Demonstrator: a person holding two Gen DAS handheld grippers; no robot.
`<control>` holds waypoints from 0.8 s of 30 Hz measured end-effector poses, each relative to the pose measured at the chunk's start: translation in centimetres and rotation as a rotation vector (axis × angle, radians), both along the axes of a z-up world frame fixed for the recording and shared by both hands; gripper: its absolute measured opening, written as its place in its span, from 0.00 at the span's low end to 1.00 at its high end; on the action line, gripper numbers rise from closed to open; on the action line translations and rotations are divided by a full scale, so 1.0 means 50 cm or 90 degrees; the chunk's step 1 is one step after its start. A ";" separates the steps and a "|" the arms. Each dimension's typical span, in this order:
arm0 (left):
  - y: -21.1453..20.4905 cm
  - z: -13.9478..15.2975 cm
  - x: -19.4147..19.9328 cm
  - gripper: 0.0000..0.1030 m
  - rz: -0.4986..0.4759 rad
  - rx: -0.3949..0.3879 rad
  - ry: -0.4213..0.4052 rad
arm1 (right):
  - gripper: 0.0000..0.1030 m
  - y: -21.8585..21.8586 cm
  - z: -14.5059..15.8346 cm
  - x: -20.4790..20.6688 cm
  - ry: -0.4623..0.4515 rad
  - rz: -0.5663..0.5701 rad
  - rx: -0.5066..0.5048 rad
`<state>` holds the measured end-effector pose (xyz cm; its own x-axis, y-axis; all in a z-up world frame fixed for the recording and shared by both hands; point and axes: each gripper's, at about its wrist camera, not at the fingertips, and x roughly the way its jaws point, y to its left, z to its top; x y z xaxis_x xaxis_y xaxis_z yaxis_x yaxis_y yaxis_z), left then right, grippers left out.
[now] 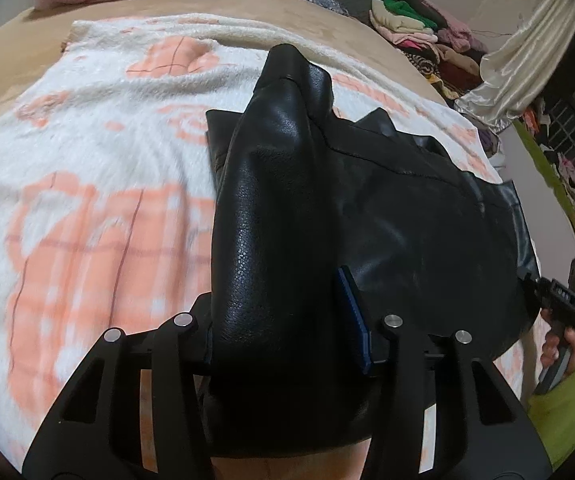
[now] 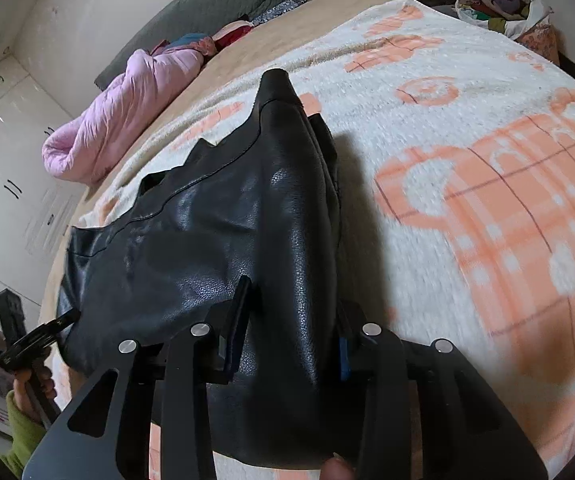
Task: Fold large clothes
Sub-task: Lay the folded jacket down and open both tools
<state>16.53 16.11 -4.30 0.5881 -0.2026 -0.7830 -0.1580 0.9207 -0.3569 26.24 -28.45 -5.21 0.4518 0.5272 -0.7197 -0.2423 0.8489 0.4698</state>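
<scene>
Folding only just beginning, by the look of it: black leather jacket (image 1: 387, 208) lying spread on the white and peach blanket (image 1: 87, 200) over the bed, body still flat, no fold laid across it yet. Gripping one raised ridge of leather at the near edge in the left gripper (image 1: 287, 320), jaws narrowed onto it and pressing from both sides. Pinching a matching ridge at the other side in the right gripper (image 2: 291, 320), jaws likewise drawn in on the leather. Probably lifting both edges next and carrying them over; every fold still remaining, as far as can be judged. Looking glossy, grainy and stiff, holding its tented peaks rather than slumping, with seams and a notched collar showing at the far edge.
</scene>
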 end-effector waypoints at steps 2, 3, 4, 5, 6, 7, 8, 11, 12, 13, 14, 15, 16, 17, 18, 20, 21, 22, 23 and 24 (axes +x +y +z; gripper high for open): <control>-0.005 0.002 -0.010 0.39 0.000 0.010 -0.003 | 0.41 0.001 0.000 -0.006 -0.005 -0.008 -0.018; -0.006 0.002 -0.011 0.40 -0.001 0.018 -0.005 | 0.44 0.000 -0.001 -0.008 -0.003 -0.015 -0.035; -0.005 0.002 -0.011 0.42 -0.001 0.021 -0.006 | 0.54 0.004 0.002 -0.012 0.001 -0.027 -0.068; -0.005 0.003 -0.011 0.42 -0.001 0.022 -0.006 | 0.63 0.008 0.007 -0.018 -0.004 -0.036 -0.095; -0.002 0.005 -0.009 0.42 -0.001 0.021 -0.008 | 0.63 0.012 0.014 -0.027 -0.019 -0.041 -0.116; 0.000 0.005 -0.008 0.45 0.000 0.020 -0.009 | 0.63 0.019 0.030 -0.044 -0.048 -0.046 -0.142; 0.001 0.005 -0.007 0.46 0.001 0.021 -0.009 | 0.63 0.023 0.040 -0.058 -0.069 -0.054 -0.160; 0.011 0.010 -0.007 0.51 0.007 0.013 -0.013 | 0.74 0.058 0.099 -0.122 -0.185 -0.073 -0.207; 0.005 0.012 -0.006 0.54 0.008 0.015 -0.015 | 0.74 0.068 0.108 -0.134 -0.203 -0.065 -0.201; 0.006 0.016 -0.007 0.57 0.010 0.021 -0.020 | 0.74 0.084 0.120 -0.148 -0.222 -0.051 -0.190; 0.006 0.020 -0.010 0.59 0.013 0.028 -0.026 | 0.74 0.106 0.128 -0.166 -0.239 -0.034 -0.175; 0.006 0.024 -0.012 0.61 0.014 0.034 -0.029 | 0.74 0.123 0.131 -0.173 -0.247 -0.020 -0.167; 0.004 0.027 -0.013 0.62 0.015 0.042 -0.032 | 0.74 0.154 0.130 -0.186 -0.253 0.004 -0.165; 0.004 0.031 -0.013 0.62 0.018 0.053 -0.035 | 0.73 0.176 0.130 -0.193 -0.259 0.023 -0.167; 0.002 0.032 -0.014 0.65 0.019 0.057 -0.037 | 0.70 0.203 0.127 -0.202 -0.267 0.046 -0.168; 0.004 0.037 -0.016 0.71 0.021 0.057 -0.042 | 0.57 0.253 0.117 -0.220 -0.272 0.085 -0.179; 0.008 0.038 -0.017 0.72 0.022 0.059 -0.044 | 0.56 0.272 0.111 -0.226 -0.268 0.098 -0.183; 0.010 0.041 -0.017 0.72 0.022 0.062 -0.045 | 0.55 0.293 0.100 -0.232 -0.261 0.113 -0.188; 0.011 0.043 -0.017 0.72 0.024 0.070 -0.047 | 0.55 0.311 0.094 -0.234 -0.256 0.122 -0.193; 0.011 0.044 -0.017 0.72 0.026 0.074 -0.048 | 0.55 0.328 0.083 -0.237 -0.246 0.134 -0.201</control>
